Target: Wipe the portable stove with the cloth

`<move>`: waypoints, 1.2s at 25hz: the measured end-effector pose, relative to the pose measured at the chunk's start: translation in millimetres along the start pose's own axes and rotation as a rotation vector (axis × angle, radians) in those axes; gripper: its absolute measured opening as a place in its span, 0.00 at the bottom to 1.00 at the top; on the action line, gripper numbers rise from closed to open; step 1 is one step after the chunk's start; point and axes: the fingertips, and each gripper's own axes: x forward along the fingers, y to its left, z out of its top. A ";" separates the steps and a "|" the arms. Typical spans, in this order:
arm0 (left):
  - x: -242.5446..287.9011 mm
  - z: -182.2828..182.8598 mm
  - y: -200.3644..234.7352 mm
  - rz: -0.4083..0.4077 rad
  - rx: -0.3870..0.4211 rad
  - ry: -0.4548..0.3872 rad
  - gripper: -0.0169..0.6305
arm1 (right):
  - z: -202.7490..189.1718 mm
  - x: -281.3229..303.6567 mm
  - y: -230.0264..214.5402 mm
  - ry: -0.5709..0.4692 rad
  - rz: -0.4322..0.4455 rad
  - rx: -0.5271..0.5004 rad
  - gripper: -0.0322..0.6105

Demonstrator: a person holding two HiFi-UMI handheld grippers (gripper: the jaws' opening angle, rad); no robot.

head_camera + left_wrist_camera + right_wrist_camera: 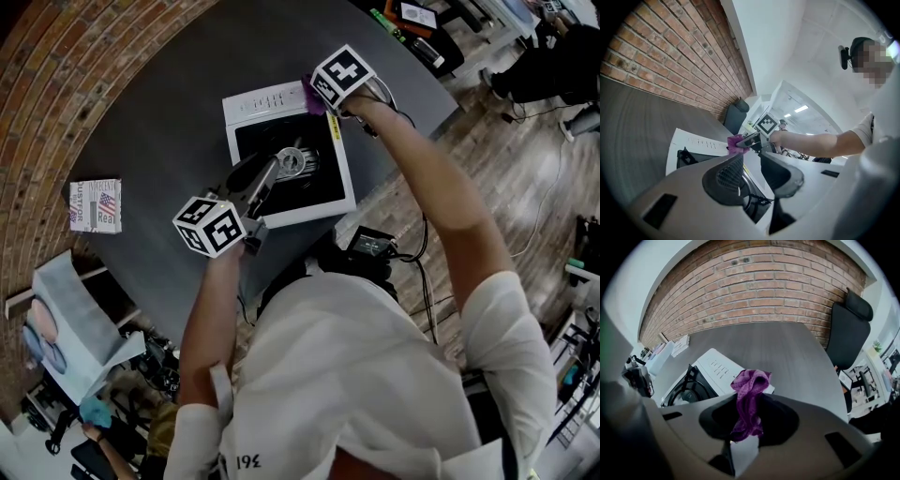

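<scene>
Head view: right tongs [316, 100] clamp the cloth [750, 385] at the stove's [246, 108] far corner, placed to wipe; left tongs [752, 171] gape empty over the burner [292, 161], perhaps to steady it.

Office-like workroom, red brick wall [754, 291] curving behind a dark grey table [159, 122], black office chair [848, 331], wood-plank floor [497, 178], ceiling light panels [801, 108] over an open room beyond.
</scene>
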 end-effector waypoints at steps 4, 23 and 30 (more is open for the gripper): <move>2.7 -0.5 -1.9 -0.007 0.003 0.005 0.20 | -3.8 -9.2 -22.3 -0.034 -0.067 0.032 0.23; 19.2 -10.6 -15.6 0.010 -0.007 0.007 0.20 | -21.5 -21.5 -46.6 -0.338 0.072 0.484 0.23; 25.5 -27.9 -24.8 0.036 -0.028 0.003 0.20 | -43.9 -24.6 -31.5 -0.370 0.095 0.457 0.23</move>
